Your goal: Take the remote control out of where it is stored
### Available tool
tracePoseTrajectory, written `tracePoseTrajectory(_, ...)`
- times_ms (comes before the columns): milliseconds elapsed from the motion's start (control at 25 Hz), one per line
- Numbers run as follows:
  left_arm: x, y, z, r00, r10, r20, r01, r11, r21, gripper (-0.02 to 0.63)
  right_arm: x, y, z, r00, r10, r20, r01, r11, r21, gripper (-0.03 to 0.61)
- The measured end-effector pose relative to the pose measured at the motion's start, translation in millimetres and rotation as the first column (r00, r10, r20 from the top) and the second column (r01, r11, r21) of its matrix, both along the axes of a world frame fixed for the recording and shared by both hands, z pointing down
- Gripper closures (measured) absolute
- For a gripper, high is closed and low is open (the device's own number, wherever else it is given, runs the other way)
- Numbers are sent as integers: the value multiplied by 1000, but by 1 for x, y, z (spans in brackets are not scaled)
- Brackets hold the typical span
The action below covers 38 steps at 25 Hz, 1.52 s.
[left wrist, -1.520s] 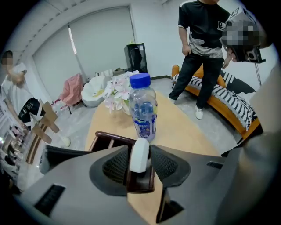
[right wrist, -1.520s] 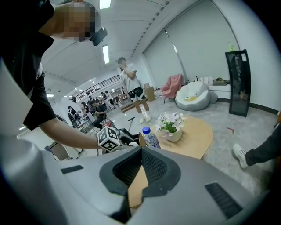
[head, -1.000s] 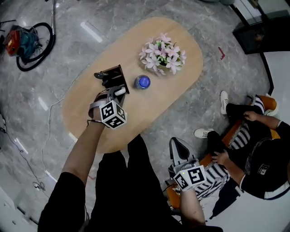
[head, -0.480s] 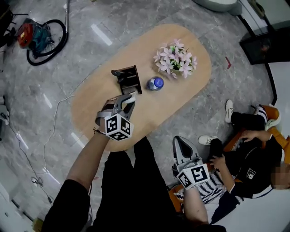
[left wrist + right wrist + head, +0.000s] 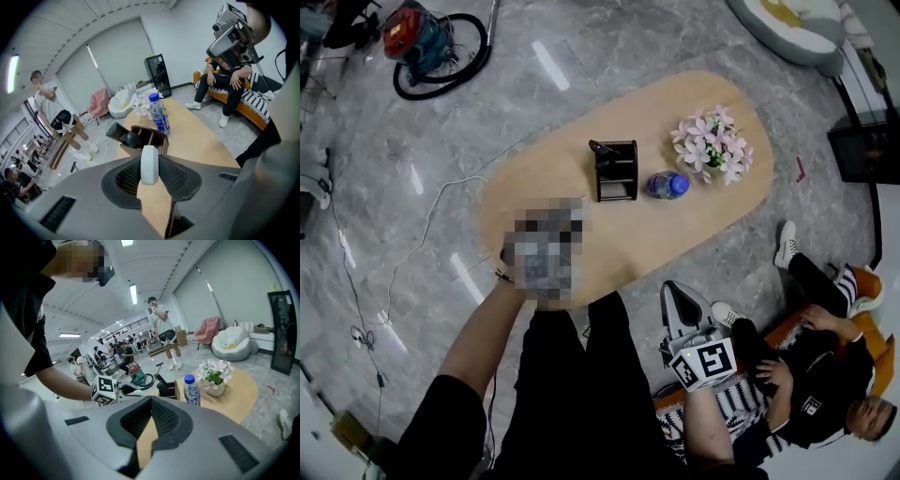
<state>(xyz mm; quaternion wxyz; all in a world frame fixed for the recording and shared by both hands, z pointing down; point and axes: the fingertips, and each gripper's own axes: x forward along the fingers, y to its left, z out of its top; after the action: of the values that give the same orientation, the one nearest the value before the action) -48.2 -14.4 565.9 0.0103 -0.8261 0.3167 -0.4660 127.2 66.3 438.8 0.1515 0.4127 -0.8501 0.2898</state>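
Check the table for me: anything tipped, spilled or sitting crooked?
Only one thing: a black object leans out over the corner of the dark holder instead of standing inside it. The bottle stands upright with its cap on, the flowers look tidy, and nothing is spilled.

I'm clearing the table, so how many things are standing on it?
3: the holder near the middle, the bottle just right of it in the head view, and the flowers further right. Things deep inside the holder may be hidden.
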Motion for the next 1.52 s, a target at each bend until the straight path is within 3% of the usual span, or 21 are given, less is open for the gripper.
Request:
tracePoseTrajectory(320, -43, -1, 37, 995, -86, 51, 87, 996, -9, 502, -18, -3, 27, 999, -51, 7, 51, 998, -28, 571)
tracePoseTrajectory(640, -69, -2, 76, 970, -242, -30, 242, 970, -23, 502, -21, 7, 51, 998, -64, -6, 64, 995, -76, 571)
tracePoseTrajectory(880, -77, 10, 84, 962, -267, -59, 267, 964, -16, 502, -34, 3, 60, 997, -73, 4, 73, 994, -81, 571)
tracePoseTrajectory(1160, -103, 30, 93, 957, -287, -36, 285, 957, -48, 502, -54, 6, 54, 995, -99, 9, 99, 993, -61, 571)
tracePoseTrajectory(1320, -112, 48, 112, 945, -327, -26, 324, 942, -91, 502, -56, 15, 62, 994, -108, -2, 108, 991, -80, 571)
tracePoseTrajectory(1520, -125, 66, 143, 946, -321, 55, 325, 941, -99, 502, -63, 31, 83, 993, -117, -17, 114, 987, -116, 571)
